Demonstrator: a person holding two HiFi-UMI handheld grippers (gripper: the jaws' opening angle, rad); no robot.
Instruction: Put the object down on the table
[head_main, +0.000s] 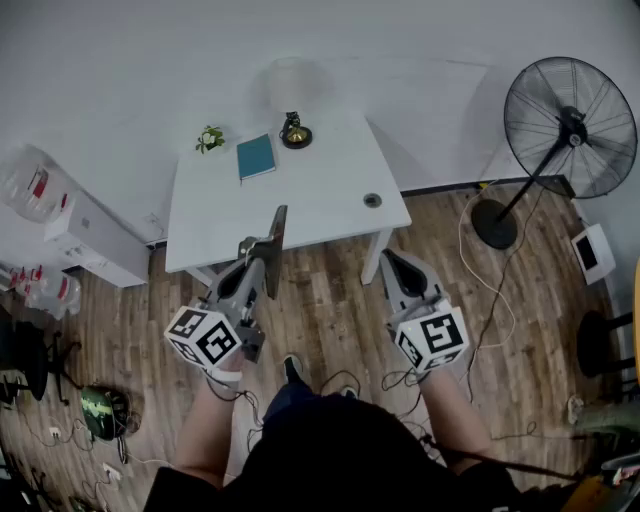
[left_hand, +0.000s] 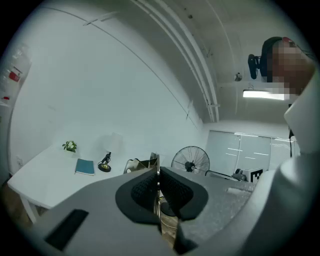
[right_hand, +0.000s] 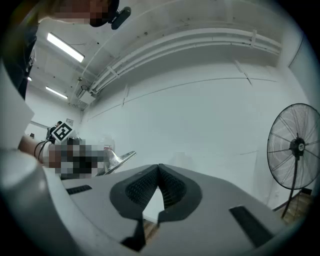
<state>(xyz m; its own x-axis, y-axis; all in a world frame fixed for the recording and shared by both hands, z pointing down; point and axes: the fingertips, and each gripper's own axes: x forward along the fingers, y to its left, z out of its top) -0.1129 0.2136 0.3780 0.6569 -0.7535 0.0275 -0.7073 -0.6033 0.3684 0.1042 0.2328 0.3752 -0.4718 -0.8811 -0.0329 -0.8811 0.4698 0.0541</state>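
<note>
Gripping a thin, flat, grey metal blade (head_main: 275, 228) edge-on, the left tool (head_main: 262, 262); right tool (head_main: 395, 262) clenched, empty.

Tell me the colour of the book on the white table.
The book is teal; the head view shows it best.

This looks like a sparse office or lab workroom. Ahead of the left hand-held gripper (head_main: 258, 268), a white worktop (head_main: 330, 200) stands against a plain white wall (head_main: 150, 60). It carries a book (head_main: 256, 156) and a small plant (head_main: 210, 138). Well to the right of the right hand-held gripper (head_main: 392, 262) stands a pedestal fan (head_main: 572, 125). Loose cables (head_main: 480, 270) trail over the wood floor (head_main: 330, 300). Bare pipes (left_hand: 195, 65) and a strip light (left_hand: 262, 94) run overhead.
</note>
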